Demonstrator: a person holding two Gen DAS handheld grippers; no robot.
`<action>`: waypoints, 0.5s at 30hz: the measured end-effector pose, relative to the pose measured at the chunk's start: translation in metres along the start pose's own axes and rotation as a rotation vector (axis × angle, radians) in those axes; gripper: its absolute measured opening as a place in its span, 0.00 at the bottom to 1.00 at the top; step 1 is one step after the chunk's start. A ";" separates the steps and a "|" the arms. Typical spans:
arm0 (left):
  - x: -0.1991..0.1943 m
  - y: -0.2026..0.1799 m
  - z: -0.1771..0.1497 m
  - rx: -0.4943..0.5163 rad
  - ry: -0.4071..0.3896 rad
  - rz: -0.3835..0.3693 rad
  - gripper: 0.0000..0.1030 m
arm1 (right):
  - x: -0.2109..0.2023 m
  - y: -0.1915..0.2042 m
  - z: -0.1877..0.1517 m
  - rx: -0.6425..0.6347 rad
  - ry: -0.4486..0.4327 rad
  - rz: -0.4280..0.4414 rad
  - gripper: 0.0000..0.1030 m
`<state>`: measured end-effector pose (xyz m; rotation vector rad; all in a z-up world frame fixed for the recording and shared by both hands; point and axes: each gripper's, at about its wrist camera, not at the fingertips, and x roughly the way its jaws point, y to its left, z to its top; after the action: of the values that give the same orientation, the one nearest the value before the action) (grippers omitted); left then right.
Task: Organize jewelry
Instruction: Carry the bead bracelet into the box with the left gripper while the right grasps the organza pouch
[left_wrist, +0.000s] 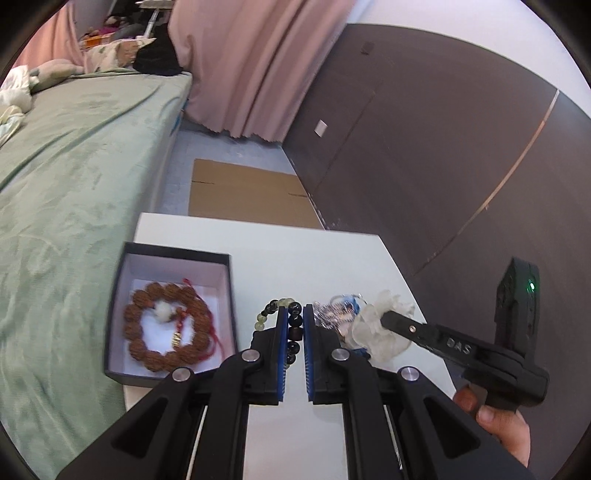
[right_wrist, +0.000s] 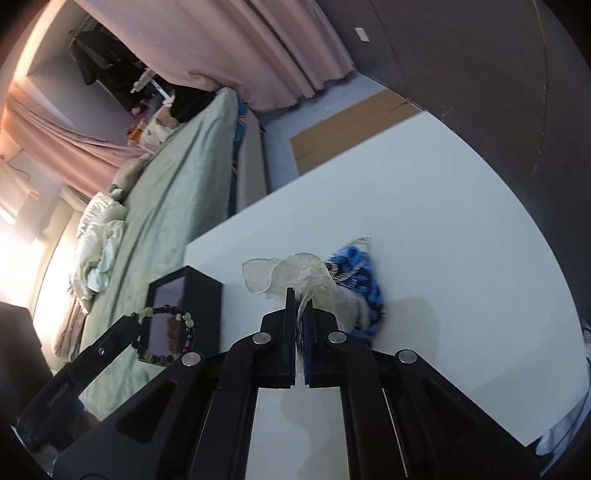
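I see only part of the bead bracelet; the left gripper hides its lower loop. Right of it, the jewelry heap blurs beyond identifying, half-covered by the sheer pouch.

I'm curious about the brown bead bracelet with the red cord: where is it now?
In the left wrist view the brown bead bracelet lies inside the open black box at the table's left edge, beside the green bed.

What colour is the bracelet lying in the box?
Reddish-brown beads on red cord, inside the box; clearest in the left wrist view.
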<state>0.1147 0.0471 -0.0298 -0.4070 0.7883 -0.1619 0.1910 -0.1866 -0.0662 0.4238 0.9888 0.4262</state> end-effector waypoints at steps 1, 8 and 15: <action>-0.003 0.004 0.002 -0.010 -0.008 0.004 0.06 | 0.000 0.003 0.000 -0.005 -0.003 0.009 0.04; -0.020 0.025 0.009 -0.066 -0.069 0.013 0.06 | 0.004 0.018 -0.004 -0.024 0.006 0.043 0.04; -0.031 0.046 0.013 -0.136 -0.107 0.022 0.06 | 0.009 0.029 -0.010 -0.043 0.015 0.069 0.04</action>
<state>0.1024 0.1021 -0.0204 -0.5307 0.7004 -0.0651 0.1826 -0.1560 -0.0616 0.4169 0.9802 0.5127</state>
